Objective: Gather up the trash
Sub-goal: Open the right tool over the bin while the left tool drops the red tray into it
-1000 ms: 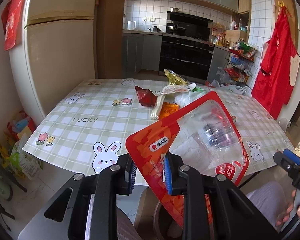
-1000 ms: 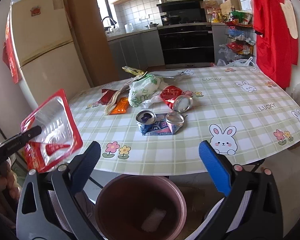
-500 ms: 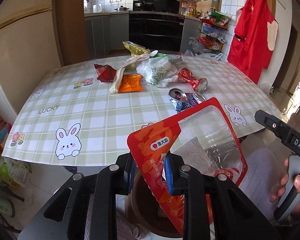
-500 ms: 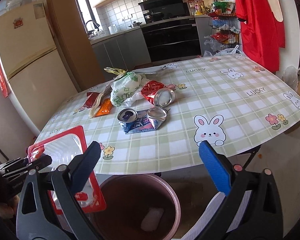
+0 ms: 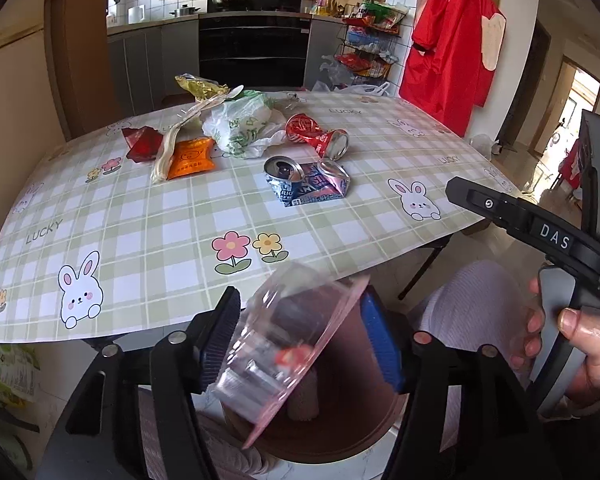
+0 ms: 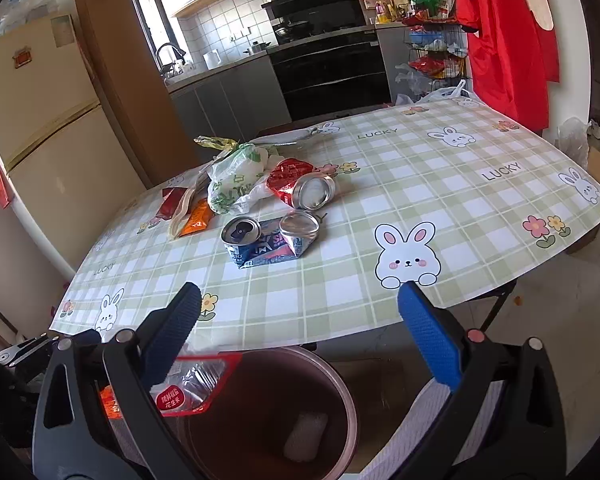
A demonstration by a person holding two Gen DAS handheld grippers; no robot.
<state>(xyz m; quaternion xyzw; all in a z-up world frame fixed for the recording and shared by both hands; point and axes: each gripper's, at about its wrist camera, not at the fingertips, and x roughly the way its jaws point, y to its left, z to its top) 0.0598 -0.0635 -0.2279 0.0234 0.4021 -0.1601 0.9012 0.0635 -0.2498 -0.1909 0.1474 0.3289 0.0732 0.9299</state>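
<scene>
Left tongs [image 5: 300, 340] spread, clear red-edged wrapper [image 5: 276, 356] loose between them above brown bin [image 5: 340, 432], right tongs [image 6: 300, 336] spread empty

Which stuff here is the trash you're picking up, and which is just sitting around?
Trash job:
red snack packet, dropping from the open left gripper
brown bin
blue crushed can
red crushed can
plastic bag
orange sachet

Just around:
fridge
oven
red apron

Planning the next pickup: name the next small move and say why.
Probably send the right gripper, jaws open and empty, to the blue can, the nearest trash on the table. The left gripper has let go; the packet is dropping into the bin.
</scene>
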